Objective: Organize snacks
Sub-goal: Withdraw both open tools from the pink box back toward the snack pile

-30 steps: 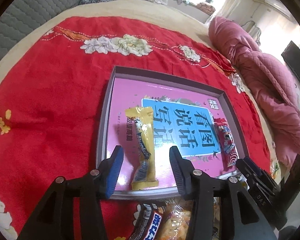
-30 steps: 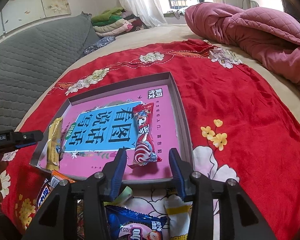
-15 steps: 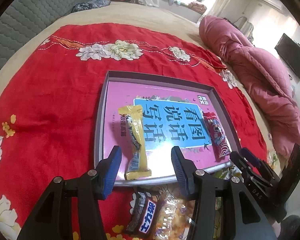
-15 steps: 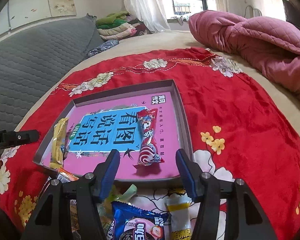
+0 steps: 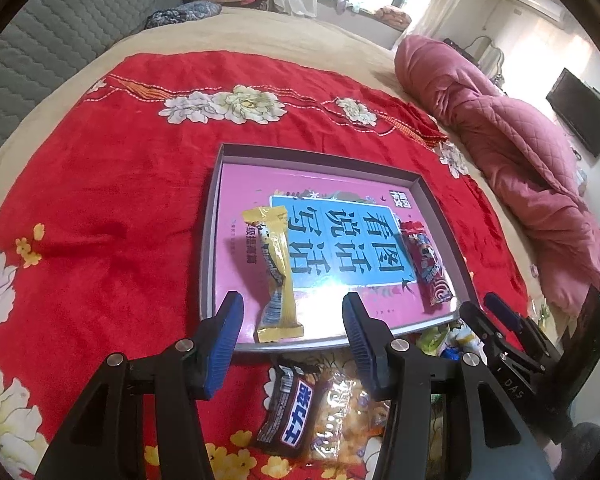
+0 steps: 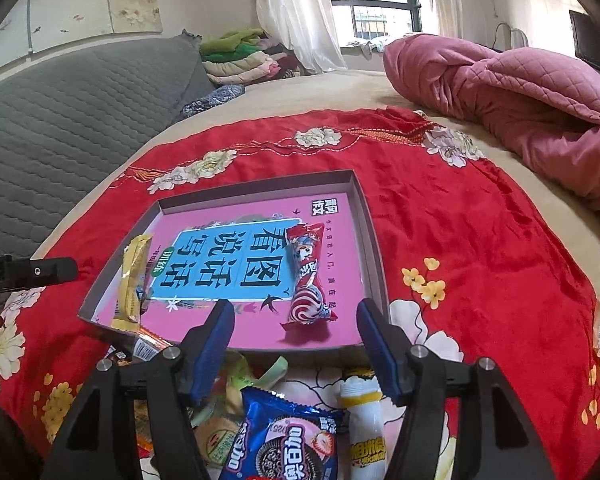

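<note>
Both hand-held grippers have drawn back from the tray [image 5: 210,240], the right hand-held gripper [image 6: 296,344] having just been opening off the red snack [image 6: 306,276]; the left hand-held gripper [image 5: 292,340] gapes empty too. Yellow snack [image 5: 274,276] lies inside the tray's left edge (placing done); next, the pile [image 6: 284,436] just before the tray.

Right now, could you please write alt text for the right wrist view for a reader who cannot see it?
The open, empty right gripper hangs over the near edge of a shallow tray on a red floral blanket. A red snack packet and a yellow snack packet lie in the tray; loose snacks sit below the gripper.
</note>
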`<state>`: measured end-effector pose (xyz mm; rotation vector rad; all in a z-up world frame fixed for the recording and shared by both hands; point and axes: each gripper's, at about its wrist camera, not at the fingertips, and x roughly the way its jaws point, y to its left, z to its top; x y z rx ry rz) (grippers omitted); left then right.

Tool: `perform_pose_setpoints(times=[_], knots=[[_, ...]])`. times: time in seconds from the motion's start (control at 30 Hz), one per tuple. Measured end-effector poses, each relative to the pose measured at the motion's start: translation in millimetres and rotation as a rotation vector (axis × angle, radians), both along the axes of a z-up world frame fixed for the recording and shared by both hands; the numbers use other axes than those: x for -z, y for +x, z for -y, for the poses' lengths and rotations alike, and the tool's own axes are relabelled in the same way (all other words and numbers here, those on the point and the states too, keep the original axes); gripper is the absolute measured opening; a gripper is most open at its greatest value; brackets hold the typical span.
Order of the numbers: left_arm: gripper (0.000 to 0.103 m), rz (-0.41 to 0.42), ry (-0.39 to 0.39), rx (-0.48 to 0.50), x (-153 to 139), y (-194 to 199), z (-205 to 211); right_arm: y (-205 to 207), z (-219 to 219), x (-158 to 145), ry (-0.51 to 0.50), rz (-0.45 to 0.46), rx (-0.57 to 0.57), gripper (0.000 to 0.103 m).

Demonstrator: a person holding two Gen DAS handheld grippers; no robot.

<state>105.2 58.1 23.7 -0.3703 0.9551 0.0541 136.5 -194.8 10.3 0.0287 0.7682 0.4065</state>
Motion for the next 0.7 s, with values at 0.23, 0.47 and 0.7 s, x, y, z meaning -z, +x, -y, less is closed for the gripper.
perform_pose_setpoints(times=[0.23, 0.47, 0.7], knots=[[0.053, -0.002, 0.004, 0.008, -2.2, -8.5, -0.3, -8.4, 1.0, -5.3, -0.005, 0.006, 0.001, 0.064], [0.053, -0.005, 0.009, 0.01, -5.0, -20.3, 0.4, -17.4, 1.8, -12.2, -0.007, 0.018, 0.004, 0.064], [0.053, -0.008, 0.016, 0.028, -6.8, -28.6, 5.0, -25.4, 0.8, -17.2, -0.007, 0.025, 0.002, 0.064]])
